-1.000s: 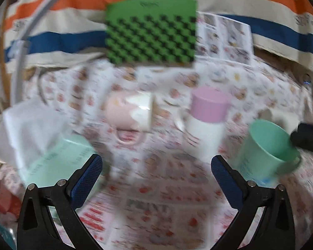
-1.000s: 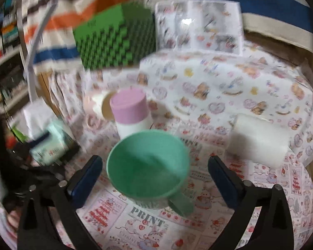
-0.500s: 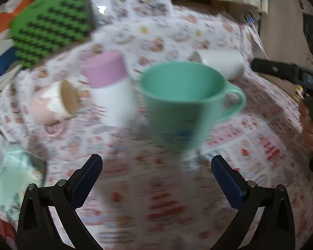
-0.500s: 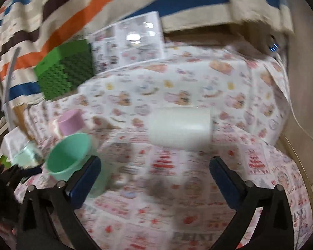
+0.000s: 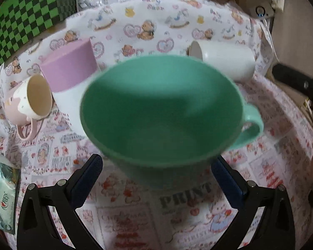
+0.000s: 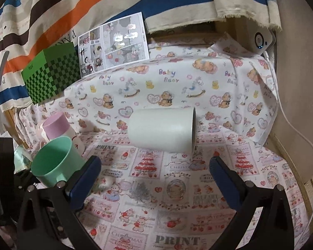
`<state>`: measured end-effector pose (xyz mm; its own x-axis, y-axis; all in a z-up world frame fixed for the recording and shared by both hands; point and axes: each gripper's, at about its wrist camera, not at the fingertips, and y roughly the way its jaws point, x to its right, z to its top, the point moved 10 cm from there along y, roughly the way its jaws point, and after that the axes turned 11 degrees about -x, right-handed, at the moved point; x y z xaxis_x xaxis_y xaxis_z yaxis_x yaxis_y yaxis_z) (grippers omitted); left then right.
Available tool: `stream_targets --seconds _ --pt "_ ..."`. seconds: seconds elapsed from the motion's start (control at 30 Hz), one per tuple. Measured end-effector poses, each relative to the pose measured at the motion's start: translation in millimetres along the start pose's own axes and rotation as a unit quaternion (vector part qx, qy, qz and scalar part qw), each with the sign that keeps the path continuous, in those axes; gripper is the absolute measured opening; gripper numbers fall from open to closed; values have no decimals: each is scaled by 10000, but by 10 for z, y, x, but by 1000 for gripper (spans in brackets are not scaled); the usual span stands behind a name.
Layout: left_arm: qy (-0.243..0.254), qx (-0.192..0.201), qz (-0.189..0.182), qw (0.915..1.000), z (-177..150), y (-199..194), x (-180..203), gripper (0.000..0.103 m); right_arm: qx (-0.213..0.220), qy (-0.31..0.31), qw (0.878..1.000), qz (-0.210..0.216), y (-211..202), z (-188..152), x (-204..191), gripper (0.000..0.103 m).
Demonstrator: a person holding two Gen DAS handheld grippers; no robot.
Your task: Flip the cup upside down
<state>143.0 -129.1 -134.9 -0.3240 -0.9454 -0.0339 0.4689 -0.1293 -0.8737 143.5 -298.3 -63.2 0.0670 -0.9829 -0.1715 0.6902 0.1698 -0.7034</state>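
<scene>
A mint green cup point(image 5: 160, 112) stands upright on the printed cloth, mouth up, handle to the right. In the left wrist view it fills the middle, close in front of my open left gripper point(image 5: 156, 177), whose blue pads sit either side of its base without touching. In the right wrist view the green cup point(image 6: 54, 162) is at the far left. My right gripper point(image 6: 154, 179) is open and empty, facing a white mug point(image 6: 162, 130) that lies on its side just ahead.
A pink-lidded white bottle point(image 5: 68, 77) stands behind the green cup. A pink and white cup point(image 5: 29, 102) lies on its side at left. The white mug point(image 5: 223, 60) lies at back right. A green checkered box point(image 6: 52, 75) and a tissue pack point(image 5: 2, 193) are nearby.
My left gripper has swung right and moved in close to the green cup, which now fills its view. My right gripper has turned away from the green cup toward the white mug.
</scene>
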Motion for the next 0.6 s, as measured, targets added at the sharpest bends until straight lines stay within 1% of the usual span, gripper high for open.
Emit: stream_targets --seconds 0.07,0.1,0.2,0.27,0.47,0.6 --pt "95 53 85 9999 15 -19 0 90 -22 7 10000 15 3 -3 -4 103" --pt "150 56 53 9999 7 -23 14 81 -23 4 10000 27 0 -2 -7 103" --pt "107 40 -13 9999 -35 -64 7 81 -31 -19 10000 43 -7 -1 -16 103" --pt "51 114 -108 9999 -71 -136 -4 81 -46 -27 10000 51 -9 -3 -23 103" --pt "99 397 -160 9990 -142 -554 -22 79 -49 -26 10000 64 -26 7 -23 103" --pt "109 333 -219 9991 -163 -622 -28 78 -57 20 9999 84 -39 14 -5 103"
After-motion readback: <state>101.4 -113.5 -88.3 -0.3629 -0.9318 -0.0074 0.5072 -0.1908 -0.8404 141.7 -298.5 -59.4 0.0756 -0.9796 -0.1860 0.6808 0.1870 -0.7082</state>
